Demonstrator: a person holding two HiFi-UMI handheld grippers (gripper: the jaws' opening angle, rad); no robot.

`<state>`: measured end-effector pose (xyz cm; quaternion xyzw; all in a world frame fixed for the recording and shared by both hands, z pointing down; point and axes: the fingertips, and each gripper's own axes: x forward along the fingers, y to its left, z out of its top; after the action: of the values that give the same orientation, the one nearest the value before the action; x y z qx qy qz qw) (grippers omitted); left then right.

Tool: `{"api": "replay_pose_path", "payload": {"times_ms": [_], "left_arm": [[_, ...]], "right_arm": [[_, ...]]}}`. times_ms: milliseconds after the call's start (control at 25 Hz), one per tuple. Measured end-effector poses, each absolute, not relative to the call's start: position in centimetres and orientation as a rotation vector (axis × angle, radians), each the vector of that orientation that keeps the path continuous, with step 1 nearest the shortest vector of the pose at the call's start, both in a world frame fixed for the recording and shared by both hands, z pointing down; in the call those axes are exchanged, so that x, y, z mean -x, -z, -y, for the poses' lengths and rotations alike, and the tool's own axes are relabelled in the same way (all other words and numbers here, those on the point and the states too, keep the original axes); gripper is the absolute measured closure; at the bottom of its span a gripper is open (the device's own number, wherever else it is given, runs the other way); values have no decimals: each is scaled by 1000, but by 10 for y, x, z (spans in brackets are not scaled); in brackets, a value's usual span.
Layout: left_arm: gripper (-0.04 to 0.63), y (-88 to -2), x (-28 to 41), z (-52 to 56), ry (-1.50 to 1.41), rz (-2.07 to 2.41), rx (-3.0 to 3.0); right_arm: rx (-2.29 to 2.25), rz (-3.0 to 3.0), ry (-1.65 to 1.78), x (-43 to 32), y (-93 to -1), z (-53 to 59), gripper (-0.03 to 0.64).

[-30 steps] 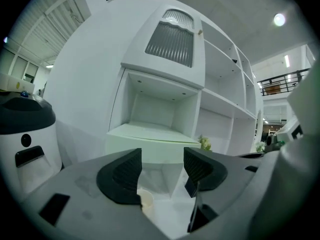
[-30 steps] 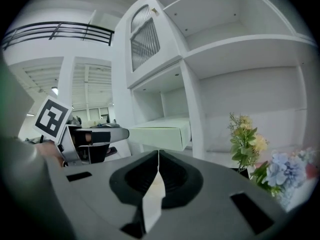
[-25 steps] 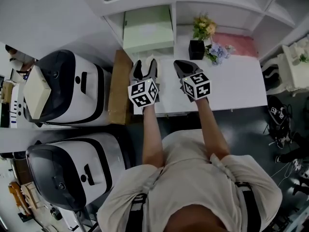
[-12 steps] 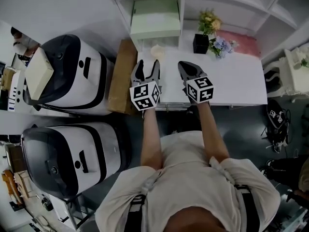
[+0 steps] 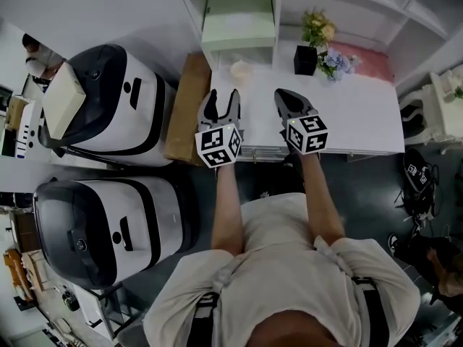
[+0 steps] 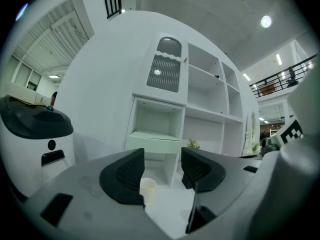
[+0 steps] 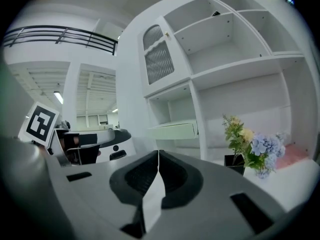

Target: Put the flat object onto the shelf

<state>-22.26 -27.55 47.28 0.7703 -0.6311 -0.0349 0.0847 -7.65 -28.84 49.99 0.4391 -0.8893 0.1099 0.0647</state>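
Observation:
The flat pale green object point(image 5: 239, 22) lies on the low shelf of the white unit; it also shows in the left gripper view point(image 6: 152, 143) and the right gripper view point(image 7: 175, 130). My left gripper point(image 5: 221, 96) hovers over the white table's near edge, open. Its jaws have just been closing a little with nothing between them point(image 6: 162, 171). A small white cup point(image 5: 239, 69) stands beyond its tips, in front of the shelf. My right gripper point(image 5: 286, 96) is beside it, shut, tips meeting on nothing point(image 7: 158, 156).
A black pot of flowers point(image 5: 318, 38) and a pink mat point(image 5: 365, 63) sit at the back of the table point(image 5: 354, 121). A brown cardboard box point(image 5: 187, 107) stands at the table's left end. Two large white and black machines point(image 5: 108, 100) fill the left.
Both grippers have drawn back from the shelf toward the table's near edge. The white cup, hidden before, now shows ahead of the left gripper.

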Motion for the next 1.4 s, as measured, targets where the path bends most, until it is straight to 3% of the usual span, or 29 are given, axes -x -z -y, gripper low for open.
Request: {"api": "replay_pose_path", "payload": {"times_ms": [720, 1400], "left_arm": [[575, -462, 211, 270, 113, 1874, -2338], [584, -450, 203, 267, 64, 1861, -2416]], "right_arm": [[-1312, 2729, -350, 58, -493, 265, 548], [-1349, 2824, -366, 51, -467, 262, 548]]}}
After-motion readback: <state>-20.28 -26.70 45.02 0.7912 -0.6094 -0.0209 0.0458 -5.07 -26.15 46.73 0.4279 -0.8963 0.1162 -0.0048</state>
